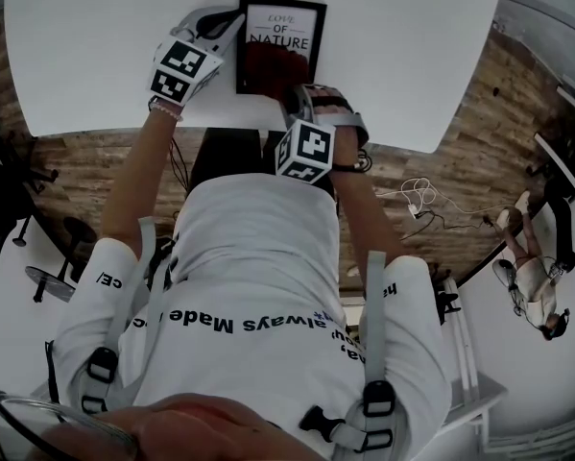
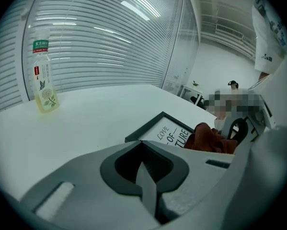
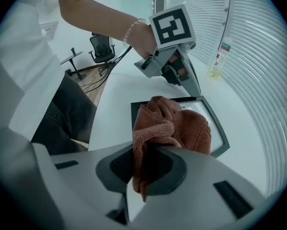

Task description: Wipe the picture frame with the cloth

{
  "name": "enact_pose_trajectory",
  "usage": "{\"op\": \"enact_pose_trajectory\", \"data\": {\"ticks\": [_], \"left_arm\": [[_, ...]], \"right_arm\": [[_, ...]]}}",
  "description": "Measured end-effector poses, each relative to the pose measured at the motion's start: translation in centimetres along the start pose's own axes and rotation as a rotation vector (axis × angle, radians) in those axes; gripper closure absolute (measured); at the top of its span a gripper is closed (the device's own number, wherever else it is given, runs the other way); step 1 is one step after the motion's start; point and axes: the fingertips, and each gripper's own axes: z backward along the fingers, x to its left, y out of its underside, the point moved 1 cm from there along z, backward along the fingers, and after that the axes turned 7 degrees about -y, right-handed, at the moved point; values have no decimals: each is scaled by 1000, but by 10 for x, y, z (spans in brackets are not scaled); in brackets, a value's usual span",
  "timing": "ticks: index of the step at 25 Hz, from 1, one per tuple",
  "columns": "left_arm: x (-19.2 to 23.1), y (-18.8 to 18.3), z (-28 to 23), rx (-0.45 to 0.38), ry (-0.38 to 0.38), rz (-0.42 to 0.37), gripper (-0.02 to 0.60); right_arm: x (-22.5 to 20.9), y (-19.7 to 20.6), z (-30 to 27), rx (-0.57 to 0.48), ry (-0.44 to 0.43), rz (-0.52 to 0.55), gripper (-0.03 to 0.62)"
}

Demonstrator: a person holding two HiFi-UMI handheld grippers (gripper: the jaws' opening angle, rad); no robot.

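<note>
A black picture frame (image 1: 280, 36) with a "LOVE OF NATURE" print lies flat on the white table (image 1: 412, 46). A rust-red cloth (image 1: 275, 69) is bunched on its lower half. My right gripper (image 1: 301, 102) is shut on that cloth (image 3: 171, 124), which rests on the frame (image 3: 216, 128). Just left of the frame, my left gripper (image 1: 222, 22) is shut with nothing between its jaws. In the right gripper view, the left gripper (image 3: 190, 83) has its tip at the frame's far corner. The left gripper view shows its joined jaws, the left gripper (image 2: 144, 163), the frame (image 2: 168, 130) and the cloth (image 2: 208, 138).
A drink bottle (image 2: 45, 78) stands far back on the table, also a bottle (image 3: 219, 59) beyond the frame. The table's near edge is at my waist. Wooden floor, cables (image 1: 417, 195), an office chair (image 3: 102, 54) and another person (image 1: 532, 267) lie off the table.
</note>
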Motion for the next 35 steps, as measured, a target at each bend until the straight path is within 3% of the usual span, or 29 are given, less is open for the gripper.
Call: {"op": "enact_pose_trajectory", "data": {"ticks": [7, 9, 14, 17, 19, 23, 35], "left_arm": [[4, -4, 2, -17, -12, -7, 580], [3, -5, 0, -20, -14, -7, 580], [6, -5, 4, -16, -20, -2, 580], [7, -2, 6, -13, -21, -4, 580], [6, -3, 3, -11, -20, -2, 580], [5, 0, 0, -1, -13, 6, 580], [4, -5, 1, -11, -23, 2, 580]], "right_arm": [[7, -6, 20, -1, -1, 45, 579], [-16, -9, 43, -38, 87, 19, 579], [-103, -19, 112, -152, 430, -86, 579], [-141, -16, 119, -162, 530, -119, 579], [-159, -3, 97, -126, 515, -132, 579], [-172, 17, 41, -54, 408, -164, 579], [-147, 23, 39, -101, 331, -227, 579]]}}
